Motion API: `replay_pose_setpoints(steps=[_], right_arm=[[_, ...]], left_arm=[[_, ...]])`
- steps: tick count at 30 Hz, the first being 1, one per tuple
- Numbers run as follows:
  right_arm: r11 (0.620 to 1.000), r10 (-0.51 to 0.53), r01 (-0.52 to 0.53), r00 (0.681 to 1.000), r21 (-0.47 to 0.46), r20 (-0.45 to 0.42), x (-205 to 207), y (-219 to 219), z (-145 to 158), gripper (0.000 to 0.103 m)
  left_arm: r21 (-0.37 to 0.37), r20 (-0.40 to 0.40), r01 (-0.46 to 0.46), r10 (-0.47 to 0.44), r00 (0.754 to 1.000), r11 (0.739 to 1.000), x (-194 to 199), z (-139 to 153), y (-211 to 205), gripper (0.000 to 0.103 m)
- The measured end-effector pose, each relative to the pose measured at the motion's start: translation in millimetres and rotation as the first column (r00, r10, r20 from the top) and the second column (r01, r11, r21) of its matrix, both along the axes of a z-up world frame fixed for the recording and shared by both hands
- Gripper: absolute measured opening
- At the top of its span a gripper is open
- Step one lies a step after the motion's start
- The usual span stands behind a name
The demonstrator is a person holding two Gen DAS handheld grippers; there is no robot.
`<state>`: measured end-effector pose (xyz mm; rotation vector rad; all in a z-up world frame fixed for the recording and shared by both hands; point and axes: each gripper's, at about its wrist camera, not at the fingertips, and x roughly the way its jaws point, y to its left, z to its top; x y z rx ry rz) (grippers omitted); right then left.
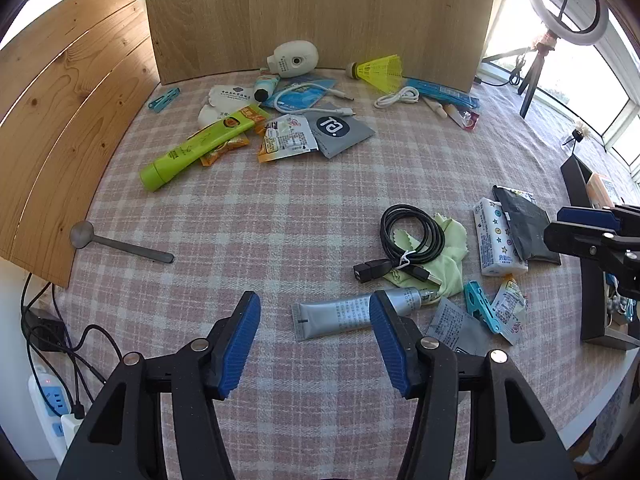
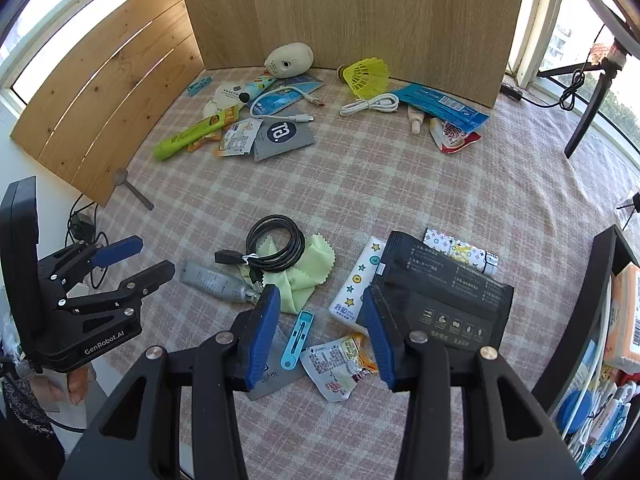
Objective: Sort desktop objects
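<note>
Left wrist view: the left tongs (image 1: 315, 344) are spread wide w/ nothing between the pads, hung low over the checked worktop (image 1: 280, 216). A silver tube (image 1: 352, 312) lies just ahead at approx. 1 o'clock — its cap end passes behind the right-side pad. A slip is judged likely there: the tube is smooth and flattened, and if pinched near the crimped tail it could be squeezed out sideways. At 2 o'clock a coiled black cable (image 1: 412, 236) rests on a pale green cloth (image 1: 448, 248); if the cable were lifted, the cloth could be dragged along w/ it. A metal spoon (image 1: 120, 242) lies alone at 10 o'clock, and the far pile around the green tube (image 1: 192, 148) sits at 12 o'clock, items overlapped.

Right wrist view: the right tongs (image 2: 320, 340) are likewise wide open and empty. Between the pads lie a blue clip (image 2: 297, 338) and a crumpled snack sachet (image 2: 340, 368), touching or nearly so — two things could be caught in one closure. A black pouch (image 2: 444, 296) at 1 o'clock overlaps a white star-printed packet (image 2: 356, 284), so one could be shifted when the other is taken. The left tongs are seen at 9 o'clock, near; a collision is judged possible if both are sent toward the central cluster. Sorting looks barely begun.
</note>
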<state>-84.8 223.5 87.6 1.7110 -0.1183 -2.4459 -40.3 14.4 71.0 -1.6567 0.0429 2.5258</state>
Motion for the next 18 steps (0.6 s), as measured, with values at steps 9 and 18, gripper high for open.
replay_pose_setpoints(steps=[9,18], right_arm=[[0.996,0.081,-0.086,0.988,0.038,0.133,-54,-29,-45,0.033],[0.994,0.089,-0.098,0.980,0.044,0.180,-83,-34,-75,0.033]], left_arm=[[-0.006,0.059,0.084,-0.084,0.995,0.996,-17,-17,20,0.046],[-0.034,0.118,0.151,-0.146,0.982,0.988,-31,-39,36,0.037]])
